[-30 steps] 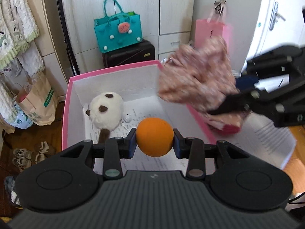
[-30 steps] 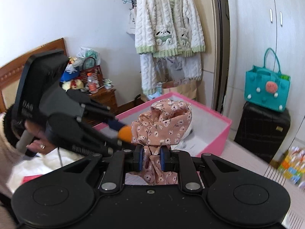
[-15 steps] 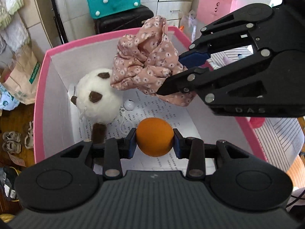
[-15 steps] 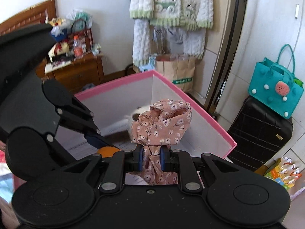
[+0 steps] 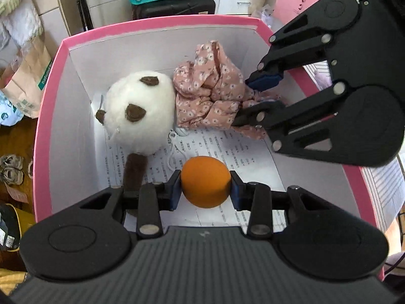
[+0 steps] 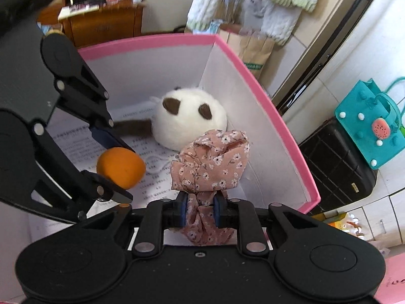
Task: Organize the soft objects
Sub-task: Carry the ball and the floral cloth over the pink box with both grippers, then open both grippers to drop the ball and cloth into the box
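A pink box (image 5: pixel 162 24) with white inner walls holds a white plush animal (image 5: pixel 139 111) with brown patches. My left gripper (image 5: pixel 205 177) is shut on an orange ball (image 5: pixel 205 187) and hangs inside the box above its paper-lined floor. My right gripper (image 6: pixel 200 206) reaches into the box with a pink floral cloth (image 6: pixel 212 159) between its pads. Its jaws are opening, and the pads still touch the cloth. The cloth's bunched end lies against the plush (image 6: pixel 187 124) near the far wall. In the right wrist view the ball (image 6: pixel 120 163) sits left of the cloth.
Printed paper sheets (image 5: pixel 227 149) line the box floor, with a thin white cord (image 5: pixel 172 157) on them. Behind the box stand a teal bag (image 6: pixel 372 129) on a black suitcase (image 6: pixel 336 167), a brown paper bag (image 5: pixel 27 76) and a pink bag (image 5: pixel 296 2).
Both grippers have come down into the box. The floral cloth moved from above the box's right rim to beside the plush. The ball stays gripped.
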Tool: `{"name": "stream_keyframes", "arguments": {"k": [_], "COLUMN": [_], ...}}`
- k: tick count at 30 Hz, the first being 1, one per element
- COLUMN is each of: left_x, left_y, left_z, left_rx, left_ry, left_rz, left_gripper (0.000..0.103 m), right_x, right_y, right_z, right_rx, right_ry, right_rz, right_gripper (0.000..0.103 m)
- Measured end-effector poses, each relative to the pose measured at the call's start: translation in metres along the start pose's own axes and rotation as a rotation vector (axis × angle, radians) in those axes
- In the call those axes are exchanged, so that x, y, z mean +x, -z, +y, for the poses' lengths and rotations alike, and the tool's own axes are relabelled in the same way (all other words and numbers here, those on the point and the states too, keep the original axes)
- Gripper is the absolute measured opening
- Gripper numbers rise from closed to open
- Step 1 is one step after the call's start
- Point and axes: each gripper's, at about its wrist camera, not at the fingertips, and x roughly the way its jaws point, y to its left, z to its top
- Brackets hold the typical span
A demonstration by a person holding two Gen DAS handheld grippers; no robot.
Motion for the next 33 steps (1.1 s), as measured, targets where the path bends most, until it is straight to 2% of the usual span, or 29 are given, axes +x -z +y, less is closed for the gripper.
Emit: {"name": "stream_keyframes", "arguments": {"k": [5, 8, 12, 15, 21, 25, 27, 29, 33], "left_x": [0.006, 0.004, 0.003, 0.006, 0.013, 0.02, 0.022, 0.021, 0.005], "left_y": [-0.005, -0.004, -0.003, -0.005, -0.012, -0.016, -0.017, -0.018, -0.014], "left_z": [0.001, 0.002, 0.007, 0.008, -0.005, -0.01, -0.011, -0.011, -0.019], "left_rx": [-0.016, -0.016, -0.036, -0.045, -0.031, -0.039, -0.057, -0.076, -0.068], "left_ry": [0.018, 0.019, 0.031, 0.05, 0.038, 0.006, 0.008, 0.01, -0.015], "left_rz": [0.013, 0.002, -0.001, 0.009, 0.03, 0.04, 0.059, 0.068, 0.058], "left_gripper": [0.037, 0.037, 0.037, 0.037, 0.038, 0.039, 0.046, 0.06, 0.064], "right_x": [0.019, 0.019, -0.007, -0.031, -0.052, -0.069, -0.074, -0.078, -0.086], "right_y": [-0.006, -0.003, 0.004, 0.016, 0.038, 0.049, 0.053, 0.058, 0.072], "right_z": [0.0, 0.005, -0.005, -0.009, -0.003, 0.001, 0.002, 0.001, -0.007], "right_rx": [-0.053, -0.082, -0.004, 0.063, 0.177, 0.226, 0.243, 0.269, 0.362], "right_ry": [0.063, 0.109, 0.107, 0.085, 0.05, 0.095, 0.102, 0.098, 0.018], "right_rz": [0.071, 0.071, -0.033, -0.118, -0.205, -0.27, -0.284, -0.285, -0.293], "right_gripper": [0.023, 0.042, 0.051, 0.051, 0.051, 0.051, 0.051, 0.051, 0.051]}}
